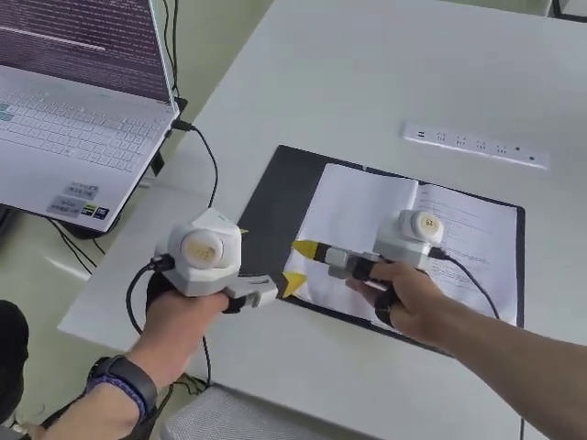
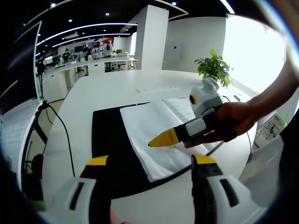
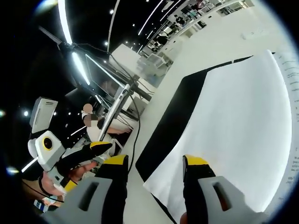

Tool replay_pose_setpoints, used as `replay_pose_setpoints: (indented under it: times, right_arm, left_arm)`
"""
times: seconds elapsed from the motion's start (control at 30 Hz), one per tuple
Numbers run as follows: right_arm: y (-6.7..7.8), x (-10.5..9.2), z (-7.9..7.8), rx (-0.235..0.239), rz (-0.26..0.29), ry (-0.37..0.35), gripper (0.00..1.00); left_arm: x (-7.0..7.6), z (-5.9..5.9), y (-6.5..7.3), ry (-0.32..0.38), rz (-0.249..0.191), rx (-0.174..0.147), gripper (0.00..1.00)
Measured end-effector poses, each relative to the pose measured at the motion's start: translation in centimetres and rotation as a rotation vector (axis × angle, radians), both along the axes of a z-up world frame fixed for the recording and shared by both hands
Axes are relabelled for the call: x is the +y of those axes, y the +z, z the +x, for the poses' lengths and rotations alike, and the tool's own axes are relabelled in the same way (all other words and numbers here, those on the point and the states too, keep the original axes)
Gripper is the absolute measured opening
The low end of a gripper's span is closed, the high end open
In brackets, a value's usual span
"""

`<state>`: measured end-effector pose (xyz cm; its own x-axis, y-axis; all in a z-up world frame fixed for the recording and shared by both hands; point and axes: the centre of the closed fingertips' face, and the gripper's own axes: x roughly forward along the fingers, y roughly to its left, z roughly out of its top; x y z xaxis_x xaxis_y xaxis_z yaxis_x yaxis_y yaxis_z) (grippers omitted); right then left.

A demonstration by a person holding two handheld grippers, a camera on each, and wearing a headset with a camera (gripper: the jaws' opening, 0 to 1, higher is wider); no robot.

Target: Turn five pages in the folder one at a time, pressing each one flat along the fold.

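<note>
Folder [image 1: 275,206] beneath right claw [image 1: 307,248]

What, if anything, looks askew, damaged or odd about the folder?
Nothing stands out. The folder lies open on the table, and its blank page looks uncreased and roughly square with the black cover.

One folder [image 1: 275,197] is counted on one counter [image 1: 367,73]. Two grippers are counted: one left gripper [image 1: 292,284] and one right gripper [image 1: 305,248]. One laptop [image 1: 73,101], one power strip [image 1: 475,145], one potted plant [image 2: 214,69] and one wristwatch [image 1: 124,378] are also counted.
</note>
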<state>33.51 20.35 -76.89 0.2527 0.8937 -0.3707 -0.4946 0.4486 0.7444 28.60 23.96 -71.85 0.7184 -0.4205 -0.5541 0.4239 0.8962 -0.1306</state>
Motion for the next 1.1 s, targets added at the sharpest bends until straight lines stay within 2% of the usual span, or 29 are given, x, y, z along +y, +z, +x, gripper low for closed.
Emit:
replay_pose_setpoints:
  times: [0.13,0.27,0.4,0.5,0.87,0.97,1.1]
  right_arm:
    - [1.3,-1.4,1.0,-0.054,-0.019,-0.009,0.45]
    - [2.6,-3.3,2.4,-0.086,0.0,-0.071,0.44]
    - [3.8,-5.3,3.1,-0.119,0.005,-0.106,0.43]
    - [4.4,-6.9,3.4,-0.163,-0.019,-0.114,0.43]
    - [7.3,-11.3,2.6,-0.221,-0.032,-0.174,0.43]
    - [7.5,-12.6,2.8,-0.225,-0.038,-0.2,0.43]
    - [7.9,-14.1,2.9,-0.23,-0.037,-0.23,0.43]
  left_arm:
    - [-0.4,0.4,0.1,-0.015,-0.013,0.001,0.69]
    - [-0.8,0.8,0.3,-0.03,-0.008,-0.007,0.68]
    - [-0.9,1.2,0.1,-0.03,-0.009,-0.004,0.67]
    - [-1.2,1.5,0.2,-0.037,-0.018,-0.009,0.64]
    - [-3.1,2.6,-0.3,-0.08,-0.031,-0.011,0.54]
    - [-3.8,2.4,-0.9,-0.09,-0.051,0.009,0.51]
    - [-4.7,2.3,-2.2,-0.109,-0.037,0.027,0.46]
